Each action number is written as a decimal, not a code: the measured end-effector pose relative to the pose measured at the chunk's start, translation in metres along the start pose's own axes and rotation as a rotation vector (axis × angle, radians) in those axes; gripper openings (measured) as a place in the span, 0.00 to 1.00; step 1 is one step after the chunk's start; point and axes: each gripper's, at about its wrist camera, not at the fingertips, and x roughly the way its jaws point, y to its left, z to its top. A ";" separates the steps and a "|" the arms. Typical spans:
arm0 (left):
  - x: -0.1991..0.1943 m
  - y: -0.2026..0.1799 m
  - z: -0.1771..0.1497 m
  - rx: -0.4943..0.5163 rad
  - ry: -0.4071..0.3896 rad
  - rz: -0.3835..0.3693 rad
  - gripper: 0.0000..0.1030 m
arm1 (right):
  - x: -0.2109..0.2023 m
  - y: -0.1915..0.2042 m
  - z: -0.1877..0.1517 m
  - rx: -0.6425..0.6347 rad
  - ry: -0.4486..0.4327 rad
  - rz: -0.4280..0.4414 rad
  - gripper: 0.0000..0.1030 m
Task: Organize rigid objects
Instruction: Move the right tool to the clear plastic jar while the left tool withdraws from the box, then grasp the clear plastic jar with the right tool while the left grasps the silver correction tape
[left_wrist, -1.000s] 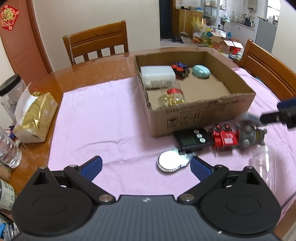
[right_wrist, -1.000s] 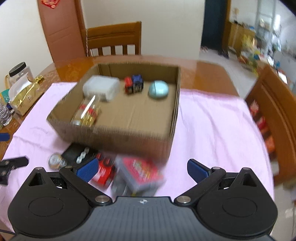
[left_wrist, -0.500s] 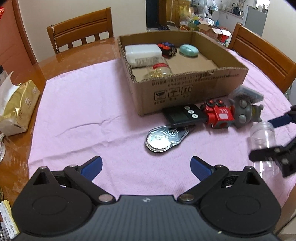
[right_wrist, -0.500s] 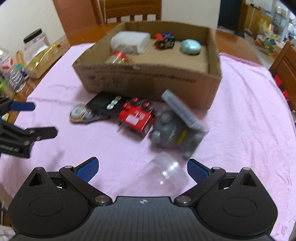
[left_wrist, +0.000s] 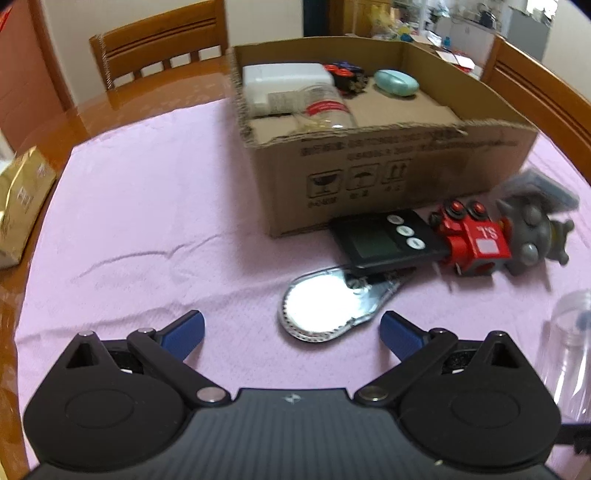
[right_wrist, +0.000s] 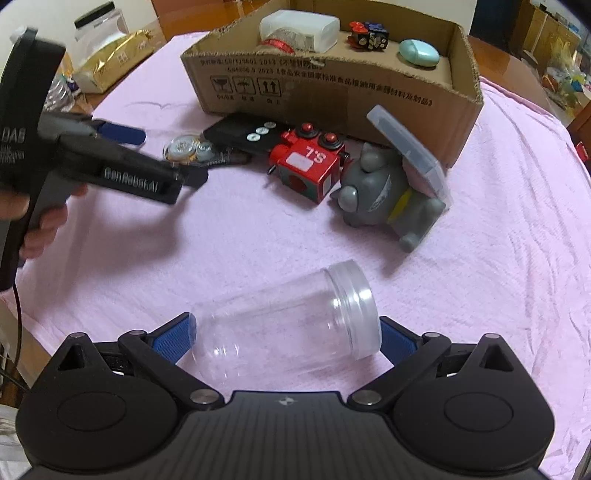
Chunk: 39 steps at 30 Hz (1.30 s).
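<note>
A clear plastic jar (right_wrist: 284, 325) with its lid on lies on its side on the pink cloth. It sits between the fingers of my right gripper (right_wrist: 286, 336), which is open around it. A silver round tape dispenser (left_wrist: 325, 310) lies just ahead of my open left gripper (left_wrist: 291, 330), with a black timer (left_wrist: 384, 243) resting on its end. To the right lie a red toy train (left_wrist: 472, 240), a grey toy figure (right_wrist: 384, 199) and a clear flat case (right_wrist: 410, 147) leaning on the cardboard box (left_wrist: 388, 166). From the right wrist view, my left gripper (right_wrist: 162, 155) hovers by the dispenser (right_wrist: 184, 149).
The box holds a white container (left_wrist: 284, 81), a red-labelled jar (left_wrist: 325, 110), a dark toy cube (left_wrist: 347, 75) and a teal oval case (left_wrist: 395, 83). A gold bag (left_wrist: 22, 199) sits at the left table edge. Wooden chairs (left_wrist: 162, 40) stand behind and to the right.
My right gripper dropped toward the cloth and closed in on the clear jar, which now lies between its fingers. My left gripper moved nearer the silver dispenser.
</note>
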 end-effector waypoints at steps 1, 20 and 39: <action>0.000 0.004 -0.001 -0.016 0.000 -0.002 0.99 | 0.002 -0.001 -0.001 -0.001 0.007 -0.001 1.00; -0.003 -0.017 -0.005 0.064 -0.021 -0.052 0.99 | 0.010 0.008 -0.013 -0.112 0.038 -0.065 1.00; 0.008 -0.023 0.010 0.064 -0.084 -0.053 0.88 | 0.003 0.008 -0.027 -0.112 -0.025 -0.060 1.00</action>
